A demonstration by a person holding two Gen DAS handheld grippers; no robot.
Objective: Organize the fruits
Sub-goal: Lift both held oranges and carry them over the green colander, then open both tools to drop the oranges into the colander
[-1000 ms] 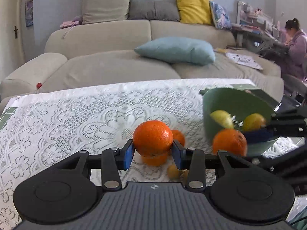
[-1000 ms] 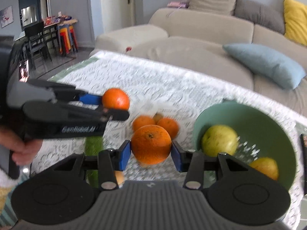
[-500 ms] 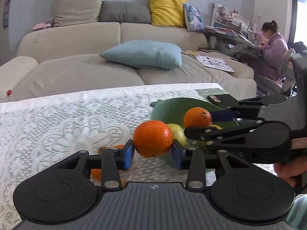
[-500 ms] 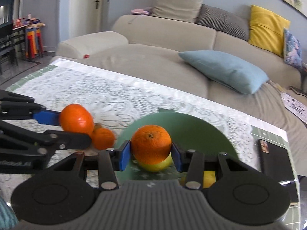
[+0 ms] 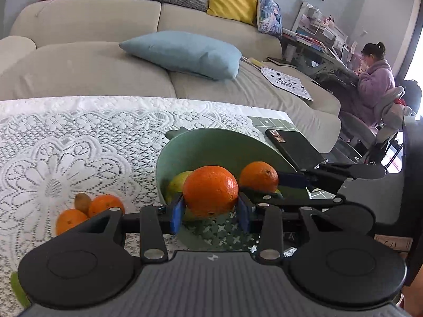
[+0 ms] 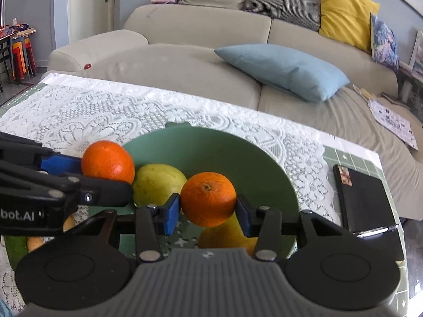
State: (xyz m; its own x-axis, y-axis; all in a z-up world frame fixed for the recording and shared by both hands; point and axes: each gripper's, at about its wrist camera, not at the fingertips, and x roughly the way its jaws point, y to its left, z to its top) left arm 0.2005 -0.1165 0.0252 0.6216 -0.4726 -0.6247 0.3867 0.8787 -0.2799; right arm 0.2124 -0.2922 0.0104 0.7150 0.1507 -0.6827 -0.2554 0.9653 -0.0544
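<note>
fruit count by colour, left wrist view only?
Orange: 4, one in the left gripper, one in the right gripper, two oranges on the lace cloth.
Yellow-green: 1, a fruit in the green bowl.
Brown: 1, a kiwi beside the loose oranges.
Total: 6 in view; the bowl may hide more.

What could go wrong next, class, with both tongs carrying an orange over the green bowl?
1. The left tongs and right tongs hang close together over the green bowl; they might collide.
2. A dropped orange could strike the yellow-green fruit and bounce out.
3. The bowl sits near the black device; a knock could shove it.
</note>
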